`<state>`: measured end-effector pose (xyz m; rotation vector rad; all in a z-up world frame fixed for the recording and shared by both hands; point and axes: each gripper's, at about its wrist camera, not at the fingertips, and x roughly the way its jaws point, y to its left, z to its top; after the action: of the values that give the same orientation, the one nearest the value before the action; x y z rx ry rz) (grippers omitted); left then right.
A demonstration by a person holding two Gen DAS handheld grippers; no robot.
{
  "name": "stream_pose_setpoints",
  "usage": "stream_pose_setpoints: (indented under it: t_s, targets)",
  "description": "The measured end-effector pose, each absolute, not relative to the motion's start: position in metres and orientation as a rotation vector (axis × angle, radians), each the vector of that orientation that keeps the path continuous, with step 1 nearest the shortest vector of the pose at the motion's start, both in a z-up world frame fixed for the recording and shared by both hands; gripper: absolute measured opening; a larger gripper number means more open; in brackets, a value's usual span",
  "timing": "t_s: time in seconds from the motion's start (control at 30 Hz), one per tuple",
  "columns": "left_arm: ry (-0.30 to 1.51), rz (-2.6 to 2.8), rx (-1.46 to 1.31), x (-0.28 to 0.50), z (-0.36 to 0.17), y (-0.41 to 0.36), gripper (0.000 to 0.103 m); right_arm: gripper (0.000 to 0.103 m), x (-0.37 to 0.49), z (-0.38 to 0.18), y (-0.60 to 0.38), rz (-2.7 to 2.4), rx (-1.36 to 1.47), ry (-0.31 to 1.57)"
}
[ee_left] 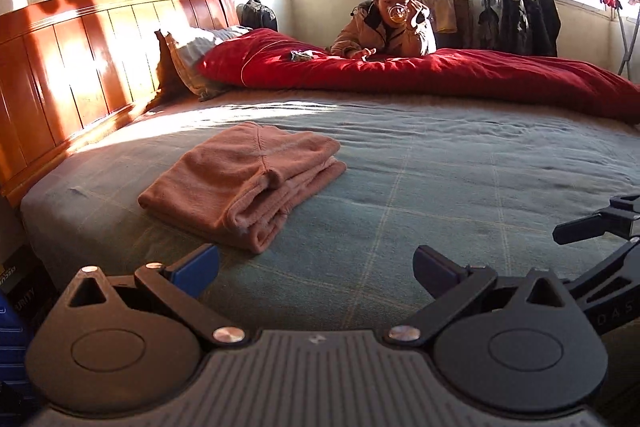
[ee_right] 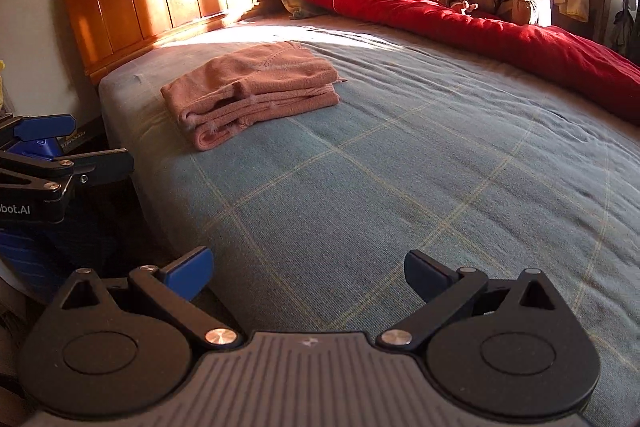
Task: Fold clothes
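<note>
Left wrist view, left to right: wooden headboard [ee_left: 80, 39] at upper left; folded pink garment [ee_left: 244, 179] left of centre, flat on the grey-green bedspread [ee_left: 440, 187]; red quilt [ee_left: 400, 71] across the upper right, a person [ee_left: 388, 23] behind it. Left gripper [ee_left: 316, 267] at the bottom edge: jaws spread wide, nothing between them, clear of the garment. Right wrist view: right gripper [ee_right: 308, 267] likewise released and empty, garment at upper left of centre.
</note>
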<state>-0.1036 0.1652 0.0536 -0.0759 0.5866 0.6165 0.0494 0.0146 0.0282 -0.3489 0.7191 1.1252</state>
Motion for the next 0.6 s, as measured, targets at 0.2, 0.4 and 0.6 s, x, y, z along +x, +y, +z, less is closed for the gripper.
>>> stream_pose_setpoints:
  t_s: [0.2, 0.4, 0.6]
  targets:
    - [0.619, 0.625, -0.074, -0.119, 0.055, 0.14, 0.102, 0.103, 0.032, 0.027, 0.0, 1.119, -0.352, 0.703]
    - [0.617, 0.605, -0.087, -0.129, 0.058, 0.126, 0.102, 0.103, 0.018, 0.029, -0.014, 1.099, -0.368, 0.684]
    - [0.609, 0.596, -0.209, -0.135, 0.052, 0.126, 0.102, 0.103, 0.005, 0.03, -0.027, 1.102, -0.372, 0.657]
